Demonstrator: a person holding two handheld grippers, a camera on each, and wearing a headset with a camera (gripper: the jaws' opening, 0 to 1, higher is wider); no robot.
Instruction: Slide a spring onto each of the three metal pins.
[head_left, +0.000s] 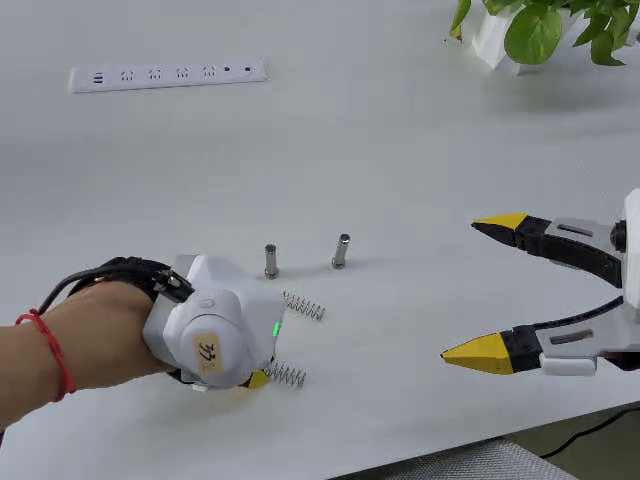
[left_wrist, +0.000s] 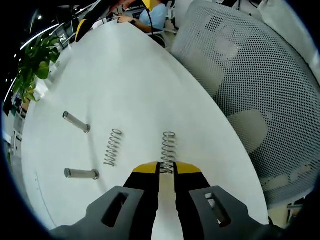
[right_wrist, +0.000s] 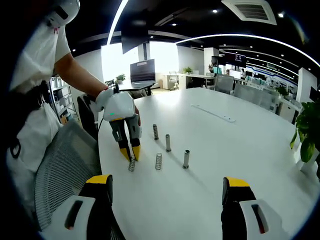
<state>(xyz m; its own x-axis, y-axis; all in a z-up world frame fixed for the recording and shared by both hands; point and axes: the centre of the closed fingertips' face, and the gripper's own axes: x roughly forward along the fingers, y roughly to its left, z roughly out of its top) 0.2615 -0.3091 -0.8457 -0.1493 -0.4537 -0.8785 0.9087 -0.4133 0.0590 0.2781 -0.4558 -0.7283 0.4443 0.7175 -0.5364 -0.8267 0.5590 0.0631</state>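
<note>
Left claw (left_wrist: 166, 168), low at the near left of the white counter (head_left: 400, 130), is pinching its yellow tips onto the end of one spring (left_wrist: 168, 145), which is lying flat. A second spring (head_left: 303, 306) is lying loose just beyond it, and three metal pins (right_wrist: 168, 143) are standing upright and bare a little farther back. Right claw (head_left: 485, 287) is hovering at the right above the counter, jaws spread wide, holding nothing.

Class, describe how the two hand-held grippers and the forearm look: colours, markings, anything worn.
Left hand-held gripper: white rounded housing, yellow handwritten label, green light, black strap, black jaws tipped yellow. Right hand-held gripper: grey-white body, black jaws, yellow tips. Red cord on the wrist.
</note>
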